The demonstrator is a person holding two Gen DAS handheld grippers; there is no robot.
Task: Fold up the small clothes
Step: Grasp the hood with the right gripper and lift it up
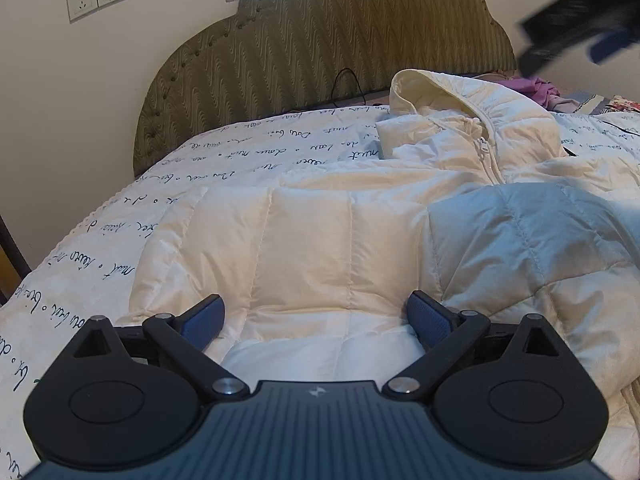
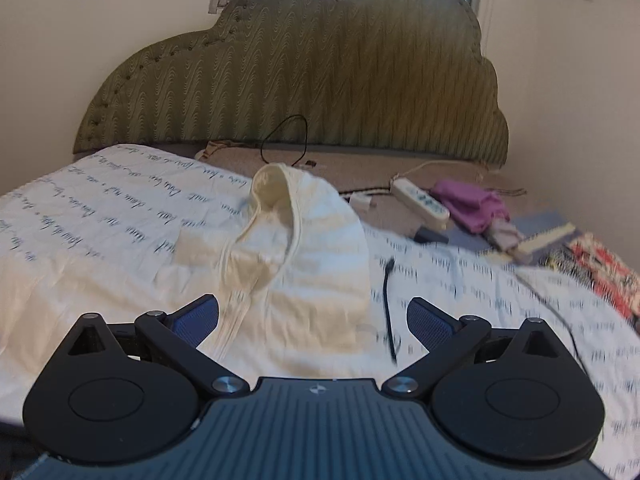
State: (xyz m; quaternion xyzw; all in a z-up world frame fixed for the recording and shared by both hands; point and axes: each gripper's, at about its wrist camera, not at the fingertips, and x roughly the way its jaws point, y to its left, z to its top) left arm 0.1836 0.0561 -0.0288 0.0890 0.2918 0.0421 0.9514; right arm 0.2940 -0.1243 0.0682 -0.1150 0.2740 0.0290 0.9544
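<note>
Cream quilted puffer jacket (image 1: 320, 240) lies spread across a bed's script-printed white quilt (image 1: 120, 220), hood (image 2: 280, 200) toward the green padded headboard (image 1: 320, 48). Left gripper (image 1: 316, 320) hovers over the jacket's hem, jaws spread wide, empty. Right gripper (image 2: 312, 320), likewise spread, hangs above the hood, near a black cable (image 2: 388, 300).

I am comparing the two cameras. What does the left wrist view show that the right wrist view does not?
Only the left wrist view shows the quilted body of the white jacket with its zipper, and the other tool, blurred, at the top right. Only the right wrist view shows the power strip, a black cable and the window. Both show the jacket's hood, the green headboard, the script-printed bedcover, the purple cloth and wall sockets.
</note>
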